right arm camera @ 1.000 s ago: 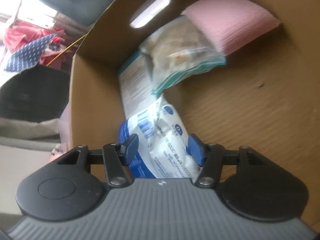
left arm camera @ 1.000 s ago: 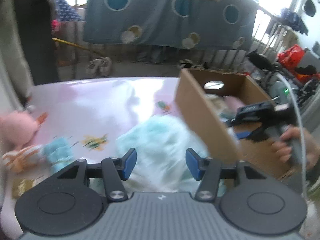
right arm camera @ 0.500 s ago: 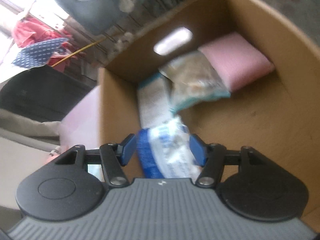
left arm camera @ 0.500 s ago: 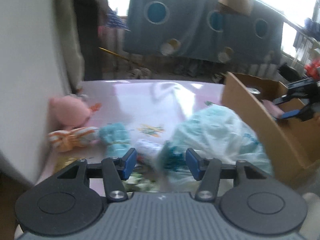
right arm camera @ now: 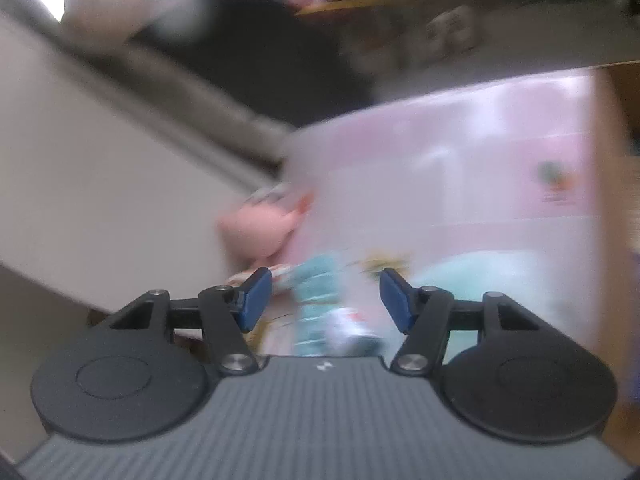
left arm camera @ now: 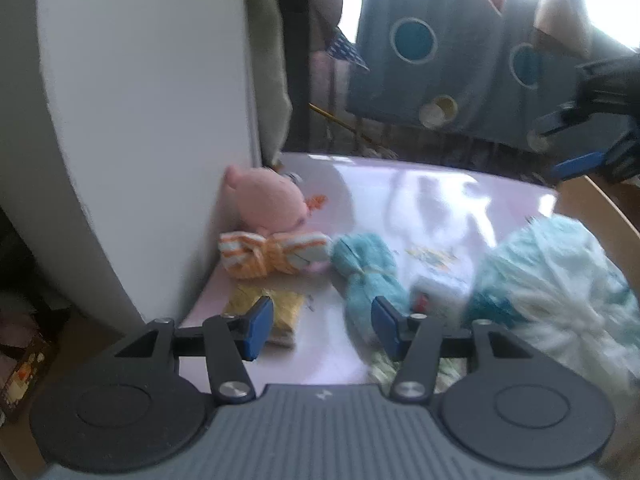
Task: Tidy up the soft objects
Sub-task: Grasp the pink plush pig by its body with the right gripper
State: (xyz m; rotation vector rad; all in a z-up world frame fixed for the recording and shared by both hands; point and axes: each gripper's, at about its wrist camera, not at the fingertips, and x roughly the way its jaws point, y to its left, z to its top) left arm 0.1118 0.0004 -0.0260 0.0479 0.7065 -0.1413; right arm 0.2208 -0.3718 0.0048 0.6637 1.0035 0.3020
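My left gripper (left arm camera: pixel 322 326) is open and empty, low over the pink table (left arm camera: pixel 420 196). Just ahead of it lie a teal knitted bundle (left arm camera: pixel 368 272), a yellow packet (left arm camera: pixel 280 308) and an orange-striped cloth bundle (left arm camera: pixel 272 254). A pink plush toy (left arm camera: pixel 266 204) leans on the white wall. A big light-teal bag (left arm camera: pixel 560 284) sits to the right. My right gripper (right arm camera: pixel 326 300) is open with nothing between its fingers, up in the air and blurred. It faces the pink plush (right arm camera: pixel 260 232) and the teal bundle (right arm camera: pixel 318 292).
A white wall panel (left arm camera: pixel 140 120) borders the table on the left. The cardboard box (left arm camera: pixel 600 208) stands at the right edge, its wall (right arm camera: pixel 608 200) close beside my right gripper. A small white packet (left arm camera: pixel 440 292) lies by the bag. Blue cloth hangs behind.
The left view has swung left, from the box to the toys by the wall. My right gripper has come up out of the box, without the blue-and-white packet, and now looks over the table.
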